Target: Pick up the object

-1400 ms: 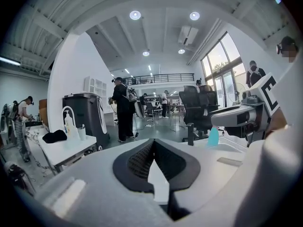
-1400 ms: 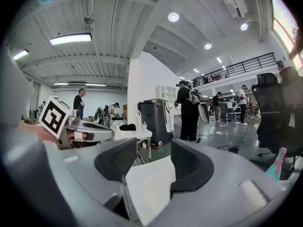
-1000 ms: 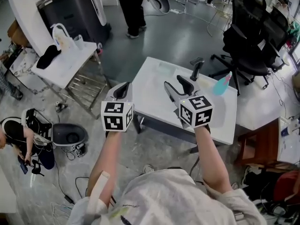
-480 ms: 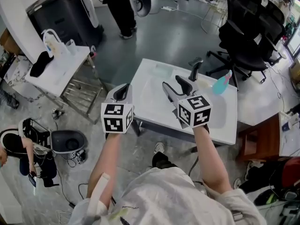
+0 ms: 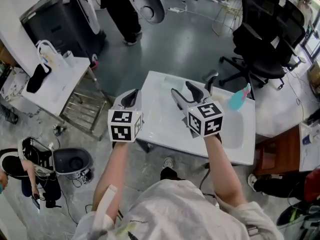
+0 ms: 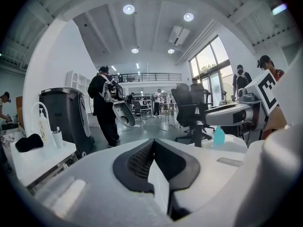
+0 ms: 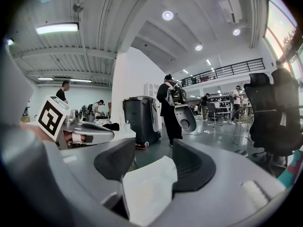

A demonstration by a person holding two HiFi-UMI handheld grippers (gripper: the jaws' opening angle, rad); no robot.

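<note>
Over the last second little has changed. The head view has drifted, so the white rectangular table (image 5: 225, 134) sits a bit lower and closer in the view, while both grippers stay held out in the same pose above its near edge. The left gripper (image 5: 131, 95) has its dark pads pressed together with nothing between them. The right gripper (image 5: 184, 91) has its jaws well apart and empty, with only the table top showing through the gap. The likeliest object to pick up is the teal plastic spray bottle (image 5: 239, 96), which lies on the table's far right part, well beyond the right gripper. A black upright handle-shaped piece (image 5: 210, 79) stands near it, and I cannot tell which of the two is meant. By my reading this is still the approach: no reach has begun, and the open right gripper looks the better placed.
</note>
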